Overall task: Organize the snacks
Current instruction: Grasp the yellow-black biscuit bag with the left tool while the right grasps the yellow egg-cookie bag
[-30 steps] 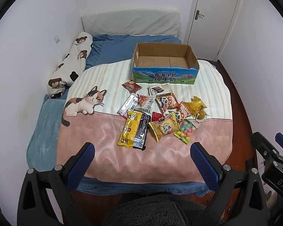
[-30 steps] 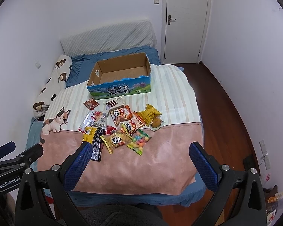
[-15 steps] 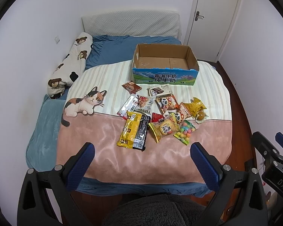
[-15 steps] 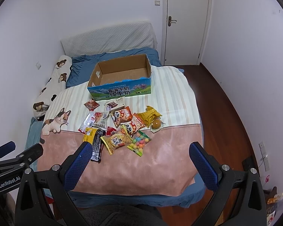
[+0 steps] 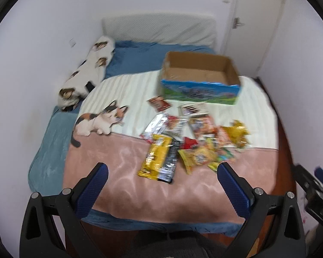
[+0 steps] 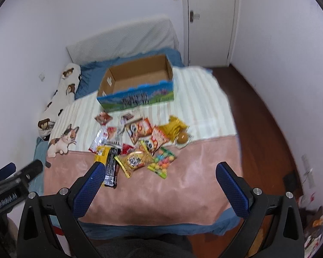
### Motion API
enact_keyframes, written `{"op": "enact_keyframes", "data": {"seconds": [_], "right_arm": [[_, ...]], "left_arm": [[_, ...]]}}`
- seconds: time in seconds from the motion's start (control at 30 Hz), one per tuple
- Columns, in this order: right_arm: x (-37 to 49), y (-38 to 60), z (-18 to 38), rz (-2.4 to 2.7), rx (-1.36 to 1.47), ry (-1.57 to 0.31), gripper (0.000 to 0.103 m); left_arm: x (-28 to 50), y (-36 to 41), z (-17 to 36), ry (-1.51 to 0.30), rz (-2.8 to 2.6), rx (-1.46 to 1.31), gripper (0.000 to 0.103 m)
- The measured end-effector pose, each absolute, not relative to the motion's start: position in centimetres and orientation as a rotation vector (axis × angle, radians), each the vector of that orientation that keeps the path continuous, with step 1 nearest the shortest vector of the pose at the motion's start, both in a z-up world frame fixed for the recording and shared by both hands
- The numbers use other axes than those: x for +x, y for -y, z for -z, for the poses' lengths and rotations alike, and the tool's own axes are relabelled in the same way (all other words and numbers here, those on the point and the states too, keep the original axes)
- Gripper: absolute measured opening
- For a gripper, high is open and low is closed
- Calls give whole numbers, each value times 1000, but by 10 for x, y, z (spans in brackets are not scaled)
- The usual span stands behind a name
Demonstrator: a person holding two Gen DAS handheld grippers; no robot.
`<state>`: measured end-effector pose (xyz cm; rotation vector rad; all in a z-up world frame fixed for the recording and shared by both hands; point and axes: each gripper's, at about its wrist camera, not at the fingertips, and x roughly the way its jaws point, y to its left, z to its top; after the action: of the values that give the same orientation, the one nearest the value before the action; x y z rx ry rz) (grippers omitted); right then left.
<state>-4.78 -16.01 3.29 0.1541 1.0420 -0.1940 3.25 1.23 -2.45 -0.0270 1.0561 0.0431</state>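
Several snack packets lie in a loose pile point(image 5: 189, 142) on the bed, also in the right wrist view point(image 6: 140, 144). A yellow and black long packet point(image 5: 159, 159) lies nearest. An open, empty cardboard box point(image 5: 199, 79) with a blue printed side stands behind the pile; it shows in the right wrist view point(image 6: 137, 83) too. My left gripper point(image 5: 161, 189) is open and empty, held above the bed's near edge. My right gripper point(image 6: 159, 189) is open and empty, likewise short of the pile.
The bed has a pink and striped blanket point(image 5: 129, 172) with a cat print point(image 5: 101, 120). A bear-print pillow point(image 5: 86, 77) lies along the left wall. A closed door point(image 6: 211, 21) and dark wood floor point(image 6: 262, 118) are to the right.
Both grippers have moved forward toward the bed; the snacks and box look nearer and the views are motion-blurred. Both stay open.
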Motion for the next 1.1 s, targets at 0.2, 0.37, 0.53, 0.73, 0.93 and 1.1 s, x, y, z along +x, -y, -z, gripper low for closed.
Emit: {"op": "enact_keyframes", "data": {"seconds": [0.2, 0.37, 0.53, 0.73, 0.93, 1.1], "right_arm": [[4, 166, 66, 183, 254, -1198, 103], [49, 175, 155, 178, 433, -1335, 103], [78, 175, 219, 198, 566, -1395, 103], [94, 178, 283, 250, 763, -1448, 102], [105, 168, 329, 271, 983, -1460, 92], [114, 146, 330, 253, 781, -1535, 62]], "left_arm": [[92, -45, 111, -1215, -120, -65, 103], [127, -53, 183, -1367, -70, -82, 103], [159, -37, 259, -1509, 19, -65, 103], [185, -7, 334, -1630, 109, 25, 103], [188, 1, 353, -1608, 138, 9, 95], [173, -11, 350, -1621, 116, -32, 94]]}}
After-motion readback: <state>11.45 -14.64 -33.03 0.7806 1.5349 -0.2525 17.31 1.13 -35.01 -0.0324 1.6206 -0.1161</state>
